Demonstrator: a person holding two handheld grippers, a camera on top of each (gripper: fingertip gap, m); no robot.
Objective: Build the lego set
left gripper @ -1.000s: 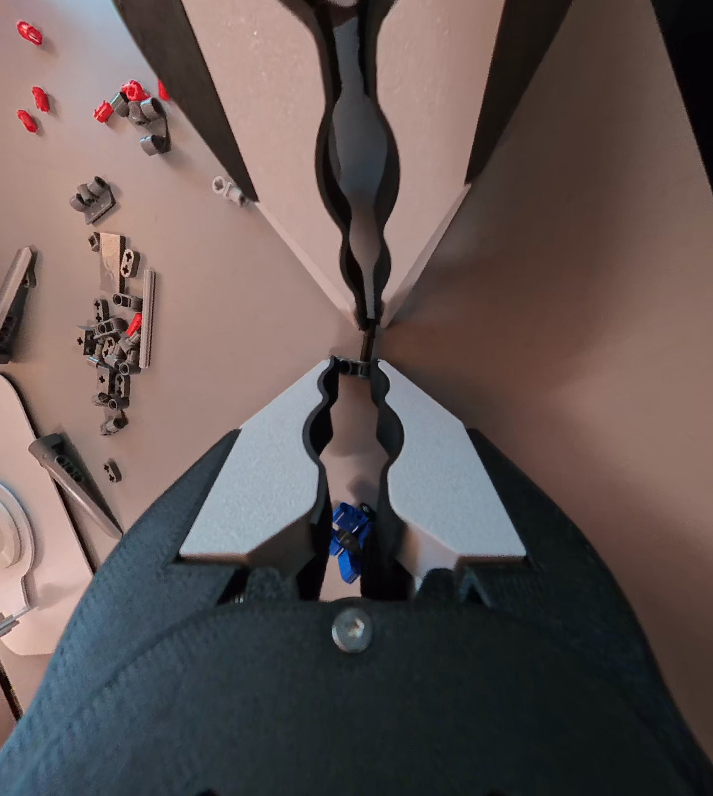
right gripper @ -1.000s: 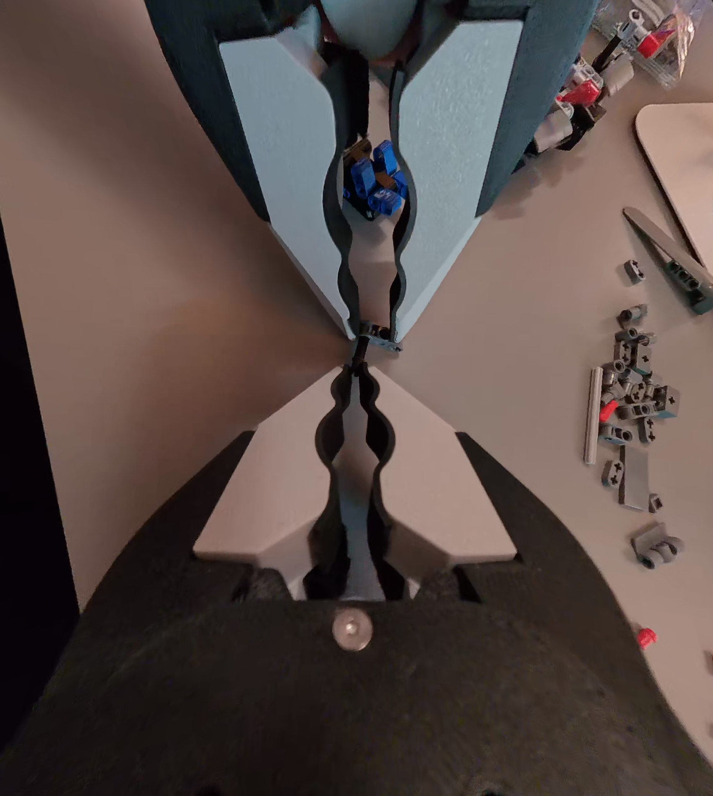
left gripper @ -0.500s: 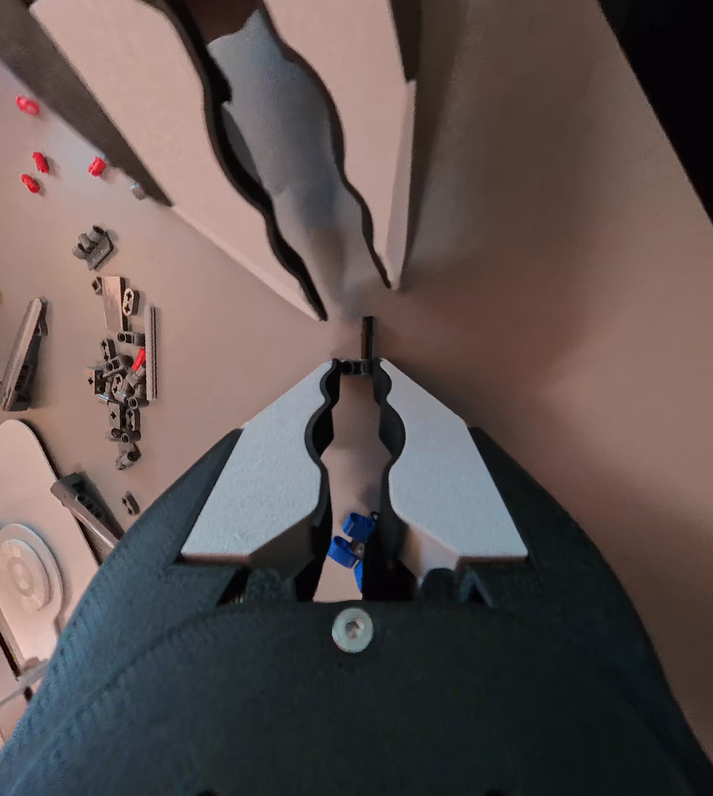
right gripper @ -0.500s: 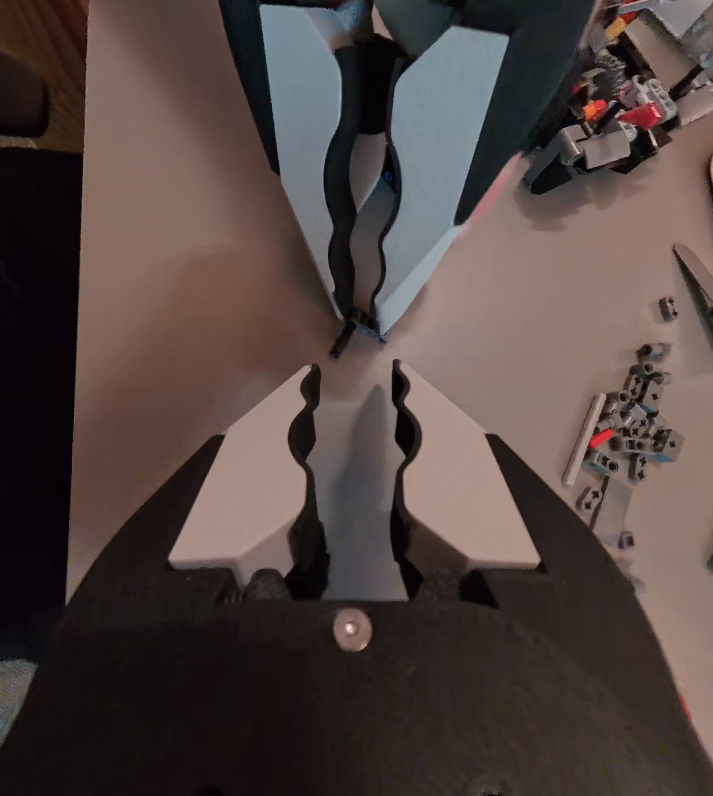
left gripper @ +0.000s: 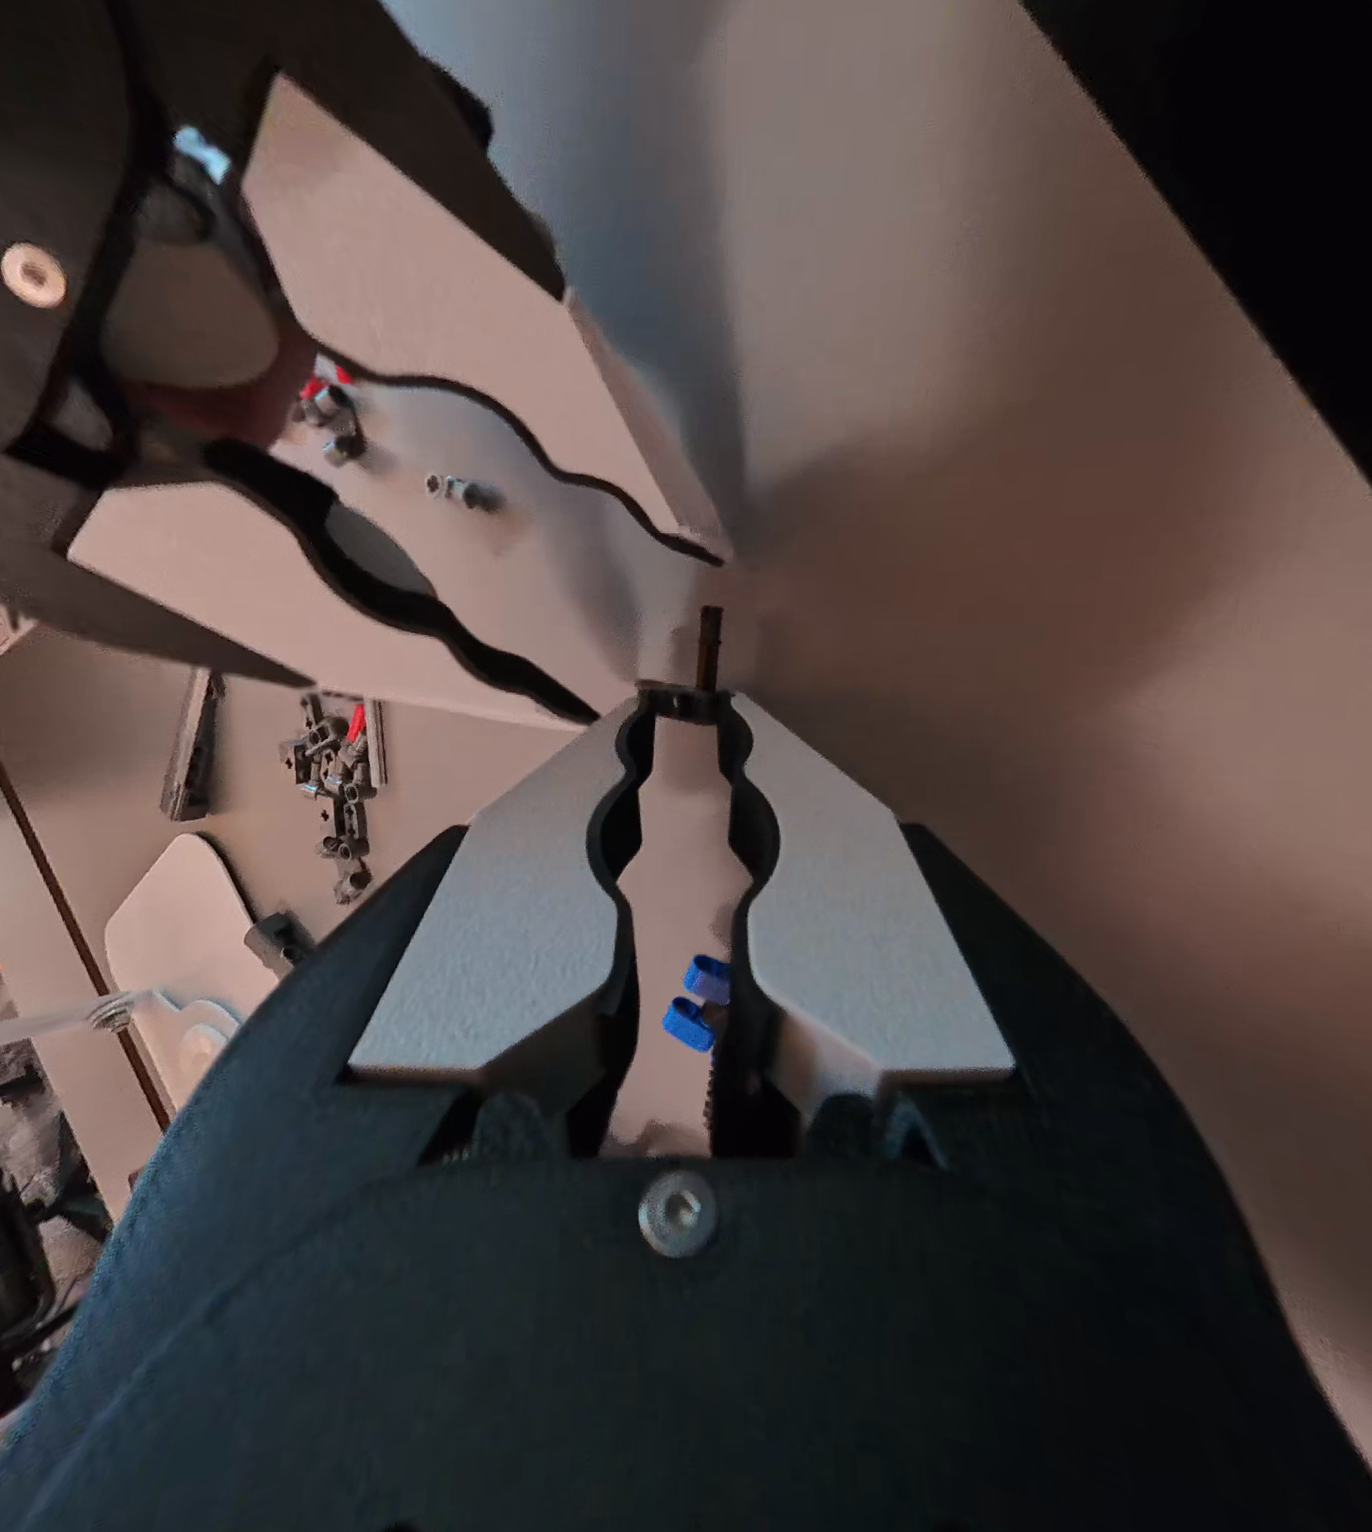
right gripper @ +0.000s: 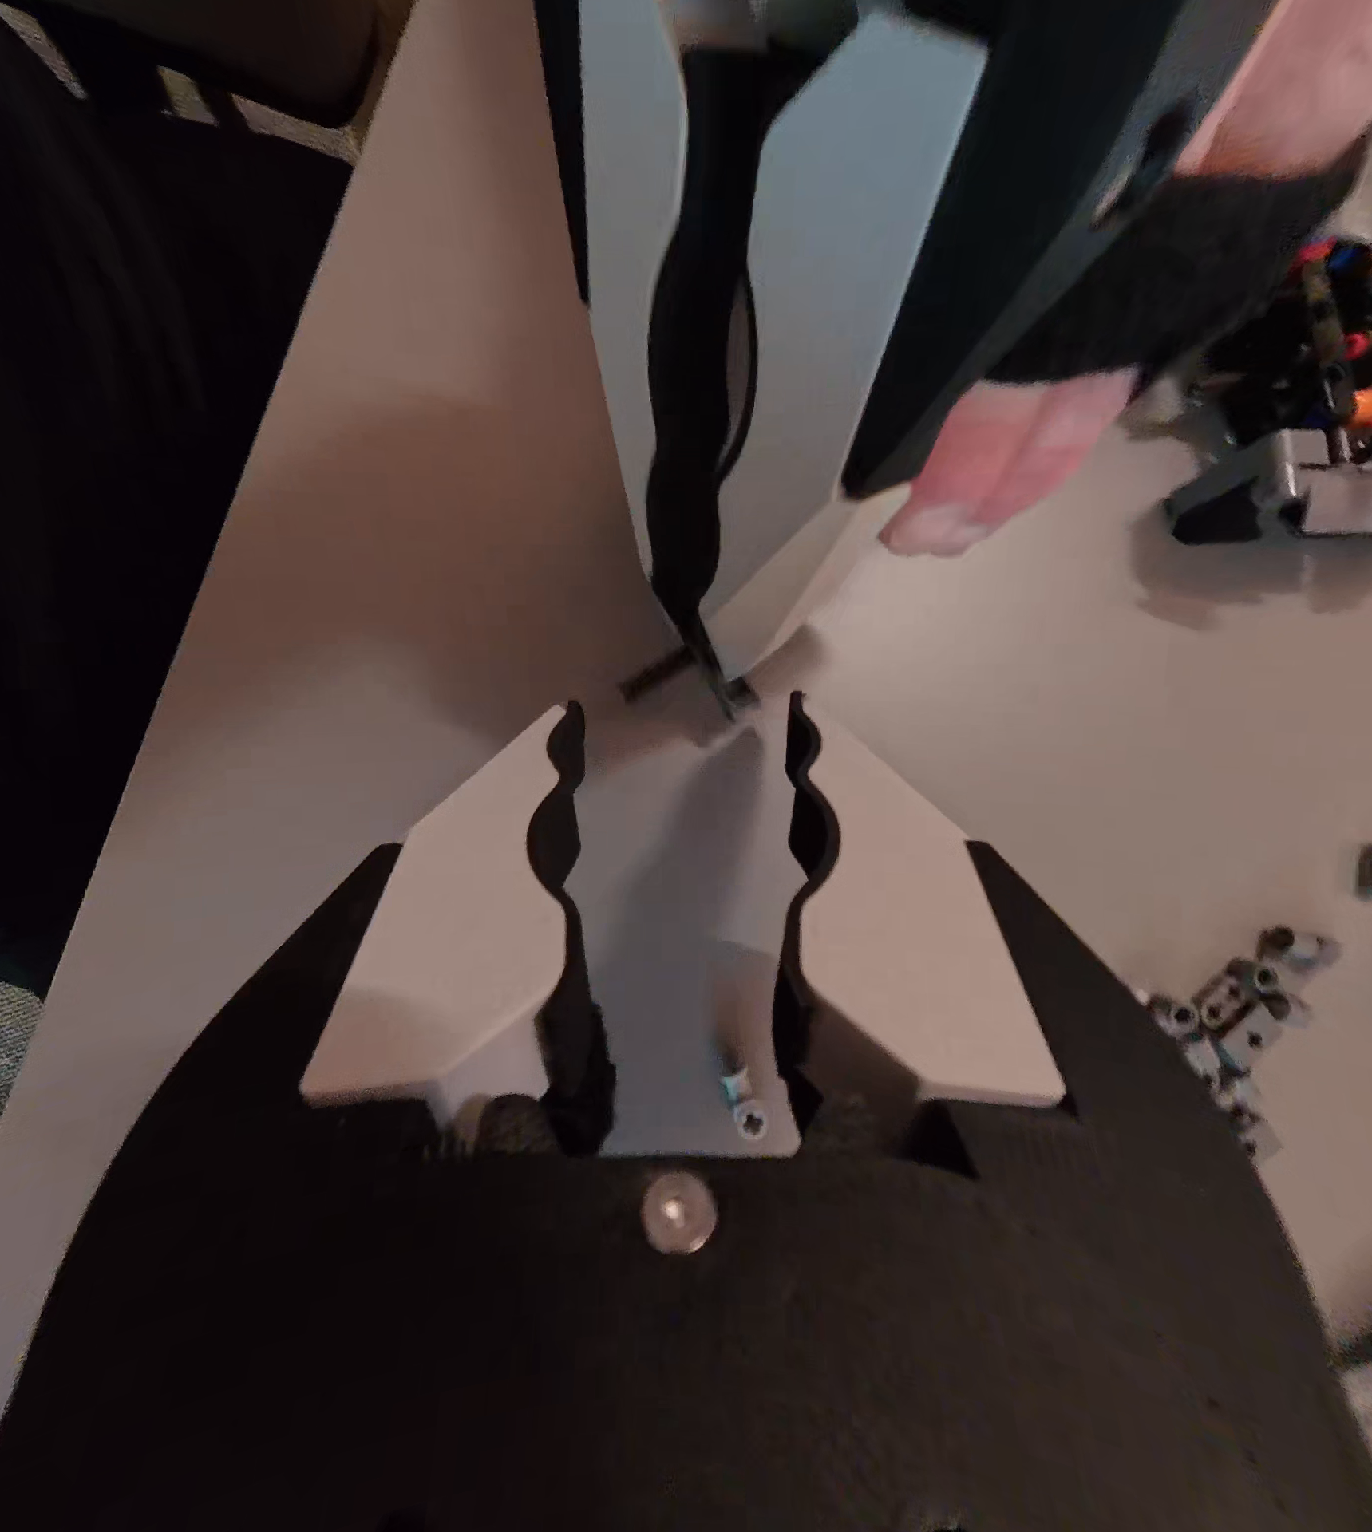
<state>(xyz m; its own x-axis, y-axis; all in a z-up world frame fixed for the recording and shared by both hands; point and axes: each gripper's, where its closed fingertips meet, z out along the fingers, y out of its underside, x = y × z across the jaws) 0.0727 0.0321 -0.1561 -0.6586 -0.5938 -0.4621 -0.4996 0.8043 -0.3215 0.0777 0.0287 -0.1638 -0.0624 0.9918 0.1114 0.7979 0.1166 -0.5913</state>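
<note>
My left gripper (left gripper: pixel 686 703) is shut on a small dark grey connector (left gripper: pixel 678 705). A short black axle (left gripper: pixel 709 647) sticks out of the connector, away from the fingertips. My right gripper (right gripper: pixel 686 709) is open and empty, its tips just short of the left gripper's tips (right gripper: pixel 728 688). The axle (right gripper: pixel 653 663) and the connector (right gripper: pixel 742 688) lie ahead of its spread jaws and touch neither pad. In the left wrist view the right gripper (left gripper: pixel 656 635) comes in from the upper left, jaws apart. Both hover low over the pale table (left gripper: pixel 997 580).
Two blue pieces (left gripper: pixel 703 995) lie under the left gripper. A pile of grey pieces (left gripper: pixel 334 771) (right gripper: pixel 1221 1011), a pale board (left gripper: pixel 176 912) and a colourful built model (right gripper: pixel 1329 414) stand on the table. A hand (right gripper: pixel 1039 448) holds the left gripper. The table edge (right gripper: pixel 251 497) is close. Left and right tips are no more than a few centimetres apart. The colourful built model (right gripper: pixel 1329 414) is about 15 centimetres from both grippers' fingertips.
My right gripper was shut on the axle's end, then opened, let it go and drew back a little. The axle stays in the connector held by the left gripper, which has tilted.
</note>
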